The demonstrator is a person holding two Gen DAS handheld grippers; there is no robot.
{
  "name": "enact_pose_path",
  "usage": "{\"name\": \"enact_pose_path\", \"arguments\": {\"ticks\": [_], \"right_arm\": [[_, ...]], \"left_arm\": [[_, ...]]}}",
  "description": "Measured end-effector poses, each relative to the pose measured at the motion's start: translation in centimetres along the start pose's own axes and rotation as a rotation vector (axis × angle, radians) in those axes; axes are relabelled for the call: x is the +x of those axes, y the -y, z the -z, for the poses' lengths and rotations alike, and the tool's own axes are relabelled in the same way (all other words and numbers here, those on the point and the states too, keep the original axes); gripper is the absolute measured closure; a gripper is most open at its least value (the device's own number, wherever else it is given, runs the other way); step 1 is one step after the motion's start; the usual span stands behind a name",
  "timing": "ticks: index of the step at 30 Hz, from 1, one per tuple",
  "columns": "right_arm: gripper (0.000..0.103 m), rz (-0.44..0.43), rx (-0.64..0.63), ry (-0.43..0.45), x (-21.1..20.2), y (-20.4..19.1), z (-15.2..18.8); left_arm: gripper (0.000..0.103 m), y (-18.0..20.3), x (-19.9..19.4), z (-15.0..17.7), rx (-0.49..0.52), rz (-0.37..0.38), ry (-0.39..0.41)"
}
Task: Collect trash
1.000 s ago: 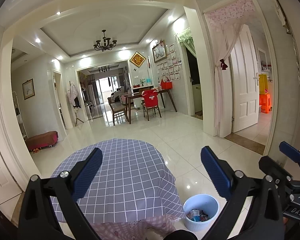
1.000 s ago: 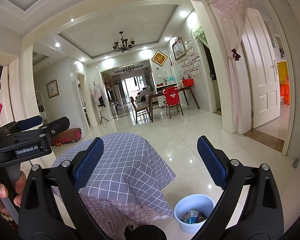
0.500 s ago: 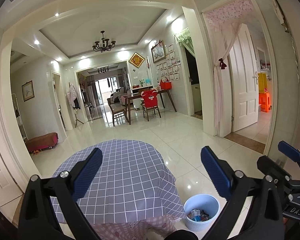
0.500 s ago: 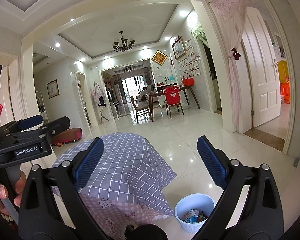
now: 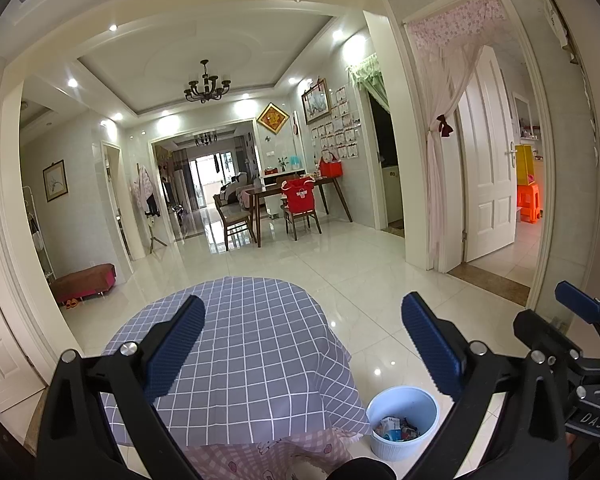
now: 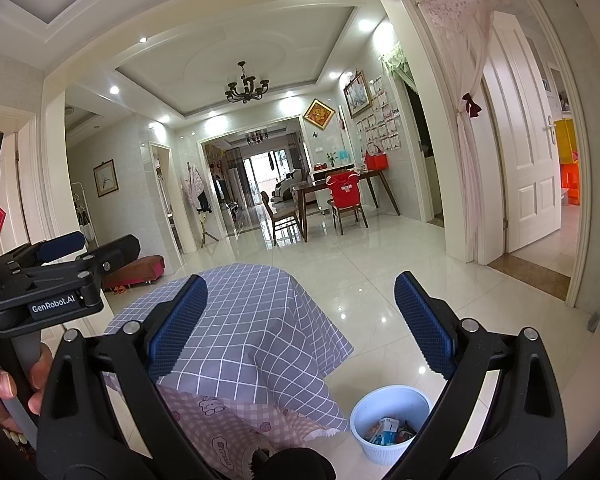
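Both claws are spread wide with nothing between their blue pads. Left claw (image 5: 302,340) hangs above the near edge of a round surface (image 5: 252,344) draped in a grey checked cloth, with a pink patterned cloth (image 5: 252,454) showing beneath its hem. Right claw (image 6: 300,320) hangs beside it, over the same surface, and its view catches the left claw (image 6: 88,246) at the left edge, gripped by a bare hand (image 6: 4,396).

A pale blue bin (image 5: 404,424) stands on the white tiled floor (image 5: 340,264), just beside the draped cloth on its right. Trash (image 5: 394,428) lies inside it, a mix of crumpled wrappers; the right view shows the same bin (image 6: 390,422) and trash (image 6: 388,432) near the right claw's inner finger.

Farther off, a dining table (image 5: 296,190) stands with a red-covered chair (image 5: 298,202).
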State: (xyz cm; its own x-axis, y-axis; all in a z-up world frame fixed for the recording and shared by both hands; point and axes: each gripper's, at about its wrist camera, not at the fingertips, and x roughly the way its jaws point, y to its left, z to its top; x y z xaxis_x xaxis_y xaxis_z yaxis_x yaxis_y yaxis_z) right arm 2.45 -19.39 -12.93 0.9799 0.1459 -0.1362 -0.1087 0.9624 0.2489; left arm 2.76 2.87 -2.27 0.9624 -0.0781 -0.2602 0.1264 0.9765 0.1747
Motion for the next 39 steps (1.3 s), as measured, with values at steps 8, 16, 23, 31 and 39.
{"name": "enact_pose_path", "arguments": {"ticks": [8,16,23,31,39], "right_arm": [[0.010,-0.002,0.002,-0.001,0.1,-0.1,0.2],[0.010,-0.001,0.003,-0.004,0.1,-0.1,0.1],[0.010,0.000,0.003,-0.003,0.0,-0.2,-0.2],[0.010,0.000,0.005,-0.006,0.1,-0.1,0.0],[0.010,0.000,0.005,-0.006,0.1,-0.2,-0.2]], "left_arm": [[0.006,-0.2,0.1,0.6,0.000,-0.003,-0.003],[0.006,-0.5,0.3,0.9,0.002,-0.006,-0.006],[0.006,-0.8,0.3,1.0,0.003,-0.007,-0.006],[0.006,-1.1,0.4,1.2,0.005,-0.007,-0.008],[0.006,-1.4,0.5,1.4,0.006,-0.007,-0.007]]}}
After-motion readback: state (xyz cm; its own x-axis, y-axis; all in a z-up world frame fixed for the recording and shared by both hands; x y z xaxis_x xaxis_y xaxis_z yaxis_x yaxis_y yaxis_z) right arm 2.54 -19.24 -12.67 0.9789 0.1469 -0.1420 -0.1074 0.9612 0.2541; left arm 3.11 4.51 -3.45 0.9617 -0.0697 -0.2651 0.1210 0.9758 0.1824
